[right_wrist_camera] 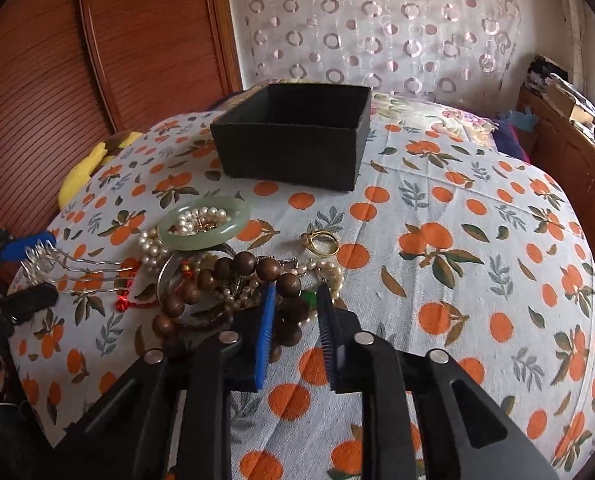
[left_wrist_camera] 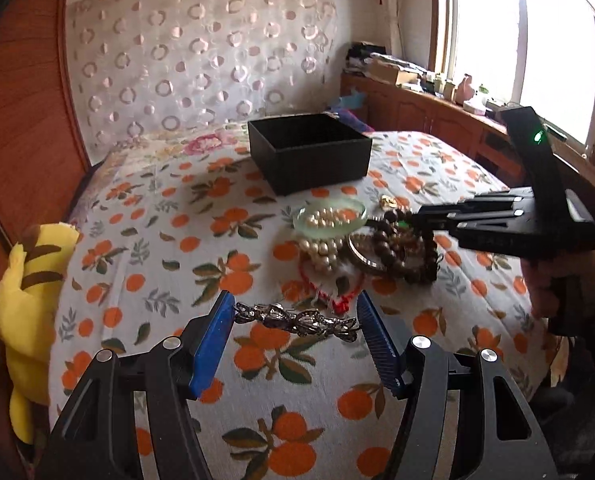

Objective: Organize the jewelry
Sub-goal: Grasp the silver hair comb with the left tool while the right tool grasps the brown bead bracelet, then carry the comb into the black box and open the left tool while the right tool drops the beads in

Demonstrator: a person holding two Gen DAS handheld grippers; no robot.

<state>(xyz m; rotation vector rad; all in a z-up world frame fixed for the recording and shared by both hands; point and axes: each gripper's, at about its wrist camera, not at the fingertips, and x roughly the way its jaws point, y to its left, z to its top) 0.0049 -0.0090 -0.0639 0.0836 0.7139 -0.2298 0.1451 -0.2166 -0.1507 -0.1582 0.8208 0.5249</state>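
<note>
My left gripper (left_wrist_camera: 294, 300) is shut on a silver hair comb (left_wrist_camera: 297, 320), held crosswise between its blue pads just above the bedspread. From the right wrist view that comb (right_wrist_camera: 77, 268) sticks out of the left gripper (right_wrist_camera: 33, 272) at the far left. My right gripper (right_wrist_camera: 296, 289) is shut on a brown wooden bead bracelet (right_wrist_camera: 243, 262) at the near edge of the jewelry pile. The pile also holds a jade bangle (right_wrist_camera: 201, 242), pearls (right_wrist_camera: 205, 218) and a red cord (left_wrist_camera: 325, 292). An open black box (right_wrist_camera: 289, 156) stands behind the pile.
A gold ring (right_wrist_camera: 323, 242) lies alone to the right of the pile. A yellow plush toy (left_wrist_camera: 29, 300) sits at the bed's left edge by the wooden wardrobe. A wooden cabinet (left_wrist_camera: 425, 112) with clutter runs under the window on the right.
</note>
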